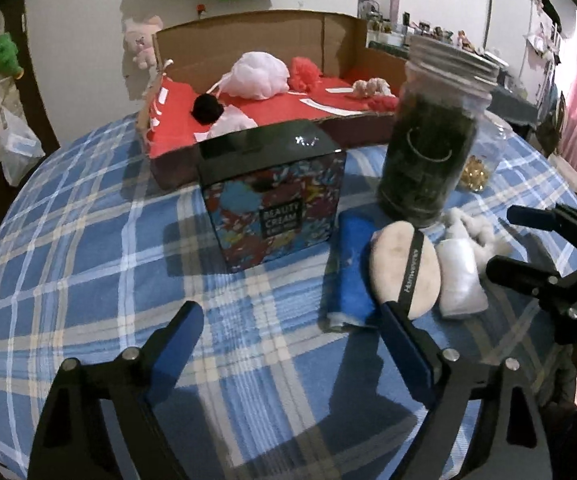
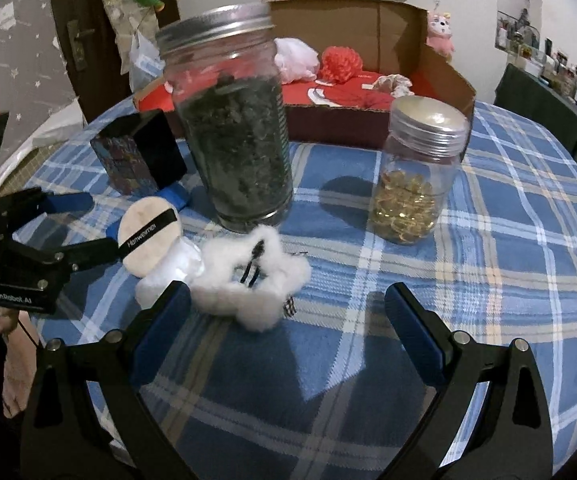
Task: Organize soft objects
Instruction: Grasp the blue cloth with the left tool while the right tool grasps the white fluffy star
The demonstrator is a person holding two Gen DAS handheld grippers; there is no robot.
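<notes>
A round beige powder puff [image 1: 404,268] with a black strap lies on the blue plaid table, between a folded blue cloth [image 1: 352,268] and a small white pad [image 1: 460,276]. A fluffy white scrunchie [image 2: 248,276] lies beside them. My left gripper [image 1: 288,316] is open, its right finger tip close to the puff's near edge. My right gripper [image 2: 288,308] is open and empty, just in front of the scrunchie; it also shows in the left wrist view [image 1: 504,240]. The left gripper shows in the right wrist view [image 2: 88,224] by the puff [image 2: 150,236].
A cardboard box [image 1: 248,40] with a red lining holds white, red and black soft items at the back. A Beauty Cream box [image 1: 276,208], a tall jar of dark leaves [image 2: 236,128] and a small jar of gold beads [image 2: 412,184] stand on the table [image 2: 508,220].
</notes>
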